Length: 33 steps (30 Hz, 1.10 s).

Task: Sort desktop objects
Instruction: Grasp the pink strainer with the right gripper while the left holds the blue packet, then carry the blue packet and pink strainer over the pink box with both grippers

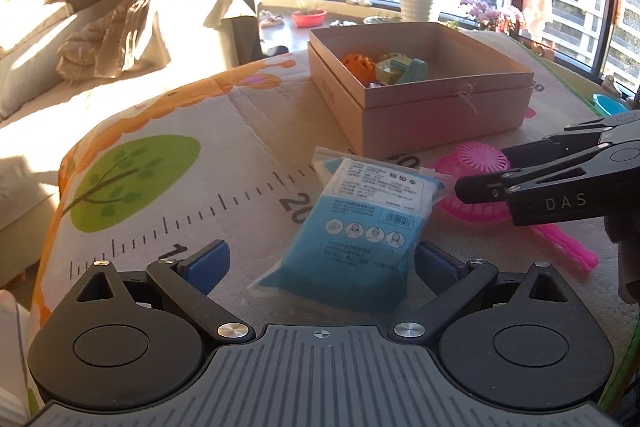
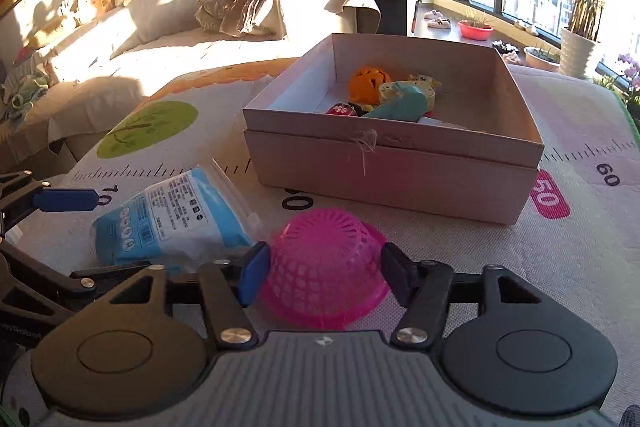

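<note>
A: The open cardboard box (image 2: 400, 163) stands at the far side of the mat (image 1: 256, 131), its near wall facing both grippers. Small toys (image 2: 394, 95) crowd its far half; the near half of its floor looks bare.

B: Between box and grippers, the blue packet (image 1: 352, 223) lies left and the upturned pink basket (image 2: 326, 275) right, the two just beside each other.

A: The left gripper (image 1: 320, 263) straddles the packet's near end, its right pad close against it, the left pad apart. The right gripper (image 2: 322, 275) brackets the basket; whether the pads touch is unclear.

B: Left of the packet the mat lies bare to its edge. Right of the box, bare mat too.
</note>
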Tool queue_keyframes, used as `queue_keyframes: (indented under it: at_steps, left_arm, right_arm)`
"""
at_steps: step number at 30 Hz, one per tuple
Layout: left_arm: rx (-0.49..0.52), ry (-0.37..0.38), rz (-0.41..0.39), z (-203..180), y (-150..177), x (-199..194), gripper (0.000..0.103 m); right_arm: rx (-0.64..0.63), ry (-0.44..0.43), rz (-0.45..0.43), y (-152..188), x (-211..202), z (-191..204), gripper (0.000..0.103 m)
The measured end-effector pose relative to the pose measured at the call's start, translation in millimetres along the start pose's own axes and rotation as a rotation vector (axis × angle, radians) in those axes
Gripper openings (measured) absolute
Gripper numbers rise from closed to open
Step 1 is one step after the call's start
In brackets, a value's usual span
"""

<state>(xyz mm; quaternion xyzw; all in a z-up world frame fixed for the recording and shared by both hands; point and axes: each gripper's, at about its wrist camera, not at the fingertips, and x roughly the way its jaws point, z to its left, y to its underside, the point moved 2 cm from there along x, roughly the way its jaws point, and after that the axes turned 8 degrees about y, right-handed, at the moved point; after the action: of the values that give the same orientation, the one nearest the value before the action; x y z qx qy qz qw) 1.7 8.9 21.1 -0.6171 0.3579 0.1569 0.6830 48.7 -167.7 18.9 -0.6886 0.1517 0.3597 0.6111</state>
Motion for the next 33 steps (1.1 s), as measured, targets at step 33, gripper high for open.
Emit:
queue_keyframes:
  at_steps: [33]
  left_arm:
    - [0.121,0.007,0.095,-58,-11,14,0.081]
  right_arm:
    - [0.012,0.01,-0.032,10,-7,-36,0.084]
